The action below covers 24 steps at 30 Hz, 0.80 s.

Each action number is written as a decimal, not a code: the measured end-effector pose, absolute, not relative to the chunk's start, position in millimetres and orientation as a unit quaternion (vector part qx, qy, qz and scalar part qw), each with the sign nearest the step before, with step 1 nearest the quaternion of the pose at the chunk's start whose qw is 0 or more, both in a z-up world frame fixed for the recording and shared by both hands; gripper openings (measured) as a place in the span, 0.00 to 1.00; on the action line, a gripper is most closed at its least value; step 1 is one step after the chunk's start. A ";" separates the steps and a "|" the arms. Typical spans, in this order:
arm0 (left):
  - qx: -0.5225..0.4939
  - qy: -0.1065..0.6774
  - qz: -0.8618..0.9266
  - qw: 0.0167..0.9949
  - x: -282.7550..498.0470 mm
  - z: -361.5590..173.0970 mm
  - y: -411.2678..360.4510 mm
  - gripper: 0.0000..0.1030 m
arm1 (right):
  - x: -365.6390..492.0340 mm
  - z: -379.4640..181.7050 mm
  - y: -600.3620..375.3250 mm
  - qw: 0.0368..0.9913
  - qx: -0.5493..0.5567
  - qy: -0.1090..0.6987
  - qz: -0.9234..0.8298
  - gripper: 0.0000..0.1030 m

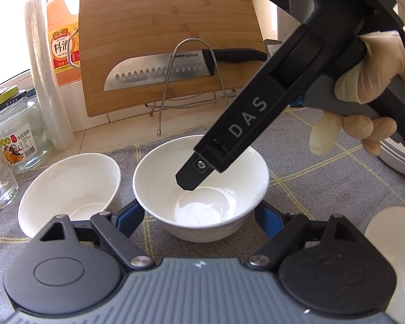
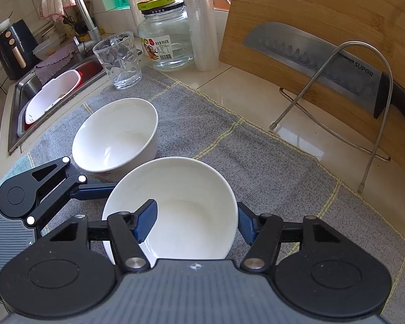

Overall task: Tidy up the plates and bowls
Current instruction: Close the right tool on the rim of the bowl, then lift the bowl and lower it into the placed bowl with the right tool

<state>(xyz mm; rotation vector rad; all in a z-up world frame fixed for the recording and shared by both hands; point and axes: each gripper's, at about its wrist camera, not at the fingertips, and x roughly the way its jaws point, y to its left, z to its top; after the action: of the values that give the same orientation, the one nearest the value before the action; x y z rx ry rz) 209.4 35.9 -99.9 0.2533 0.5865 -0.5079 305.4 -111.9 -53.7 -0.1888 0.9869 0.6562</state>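
Observation:
A white bowl (image 1: pixel 199 183) (image 2: pixel 181 210) stands on the grey mat (image 1: pixel 297 148) (image 2: pixel 243 156). My left gripper (image 1: pixel 199 221) is open, its blue pads outside the bowl's two sides. My right gripper (image 2: pixel 197 222) is open, with one pad (image 2: pixel 145 221) inside the bowl and the other outside its right rim; in the left wrist view its finger (image 1: pixel 191 178) reaches down into the bowl. A second white bowl (image 1: pixel 70 191) (image 2: pixel 116 135) sits tilted just left of the first.
A cutting board (image 1: pixel 170 48) with a knife (image 1: pixel 159 71) leans in a wire rack (image 2: pixel 364 108) at the back. A glass jar (image 2: pixel 164 37), tumbler (image 2: pixel 118 59), plastic-wrap roll (image 2: pixel 202 21) and bottle (image 1: pixel 62 32) stand left. The sink (image 2: pixel 48 94) lies far left. Plates (image 1: pixel 399 162) are at right.

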 end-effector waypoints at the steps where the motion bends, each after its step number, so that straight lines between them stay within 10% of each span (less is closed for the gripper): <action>1: 0.123 0.285 -0.248 0.918 209.6 -99.9 36.2 0.86 | 305.5 -53.6 -112.3 0.825 -0.088 0.465 0.309 0.66; 24: 0.143 0.283 -0.277 0.907 176.8 -63.6 38.7 0.86 | 261.1 -22.4 -118.4 0.829 -0.088 0.458 0.309 0.66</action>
<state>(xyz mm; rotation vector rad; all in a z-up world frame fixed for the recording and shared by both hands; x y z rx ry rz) 176.8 38.7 -63.6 0.2956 0.5846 -0.5717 261.1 -118.4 -22.4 -0.1866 0.9722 0.6552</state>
